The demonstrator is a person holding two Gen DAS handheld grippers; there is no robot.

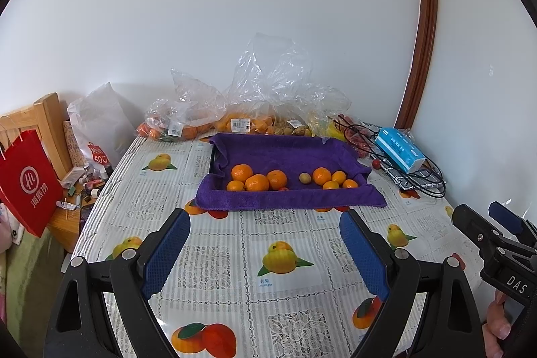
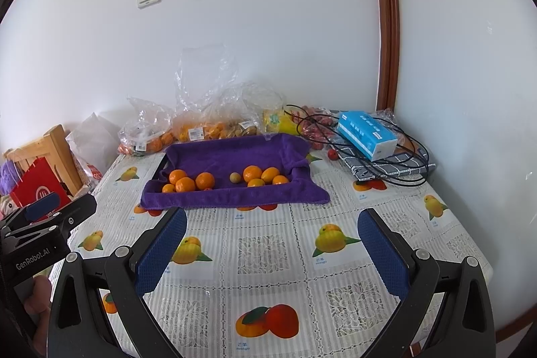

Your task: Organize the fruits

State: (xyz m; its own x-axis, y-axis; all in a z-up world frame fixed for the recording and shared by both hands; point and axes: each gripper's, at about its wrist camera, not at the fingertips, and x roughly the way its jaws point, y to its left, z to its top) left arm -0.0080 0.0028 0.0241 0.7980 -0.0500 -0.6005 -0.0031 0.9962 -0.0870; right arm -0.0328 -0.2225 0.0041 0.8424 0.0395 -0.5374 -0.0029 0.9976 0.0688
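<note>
A tray lined with a purple towel (image 1: 285,150) (image 2: 235,153) sits mid-table. Inside, several large oranges (image 1: 257,183) (image 2: 185,184) cluster at the left, and smaller oranges (image 1: 330,178) (image 2: 265,175) lie at the right. One small pale round fruit (image 1: 304,177) (image 2: 235,177) rests between the two groups. My left gripper (image 1: 265,244) hovers open over the tablecloth short of the tray, nothing between its blue pads. My right gripper (image 2: 272,244) is likewise open and empty, beside the left one. Each gripper shows at the edge of the other's view.
Clear plastic bags of fruit (image 1: 235,119) (image 2: 201,126) line the wall behind the tray. A blue tissue box (image 1: 399,150) (image 2: 365,135), black cables and a checked cloth (image 2: 386,166) lie at the right. A red paper bag (image 1: 28,183) and a wooden chair (image 1: 47,123) stand left of the table.
</note>
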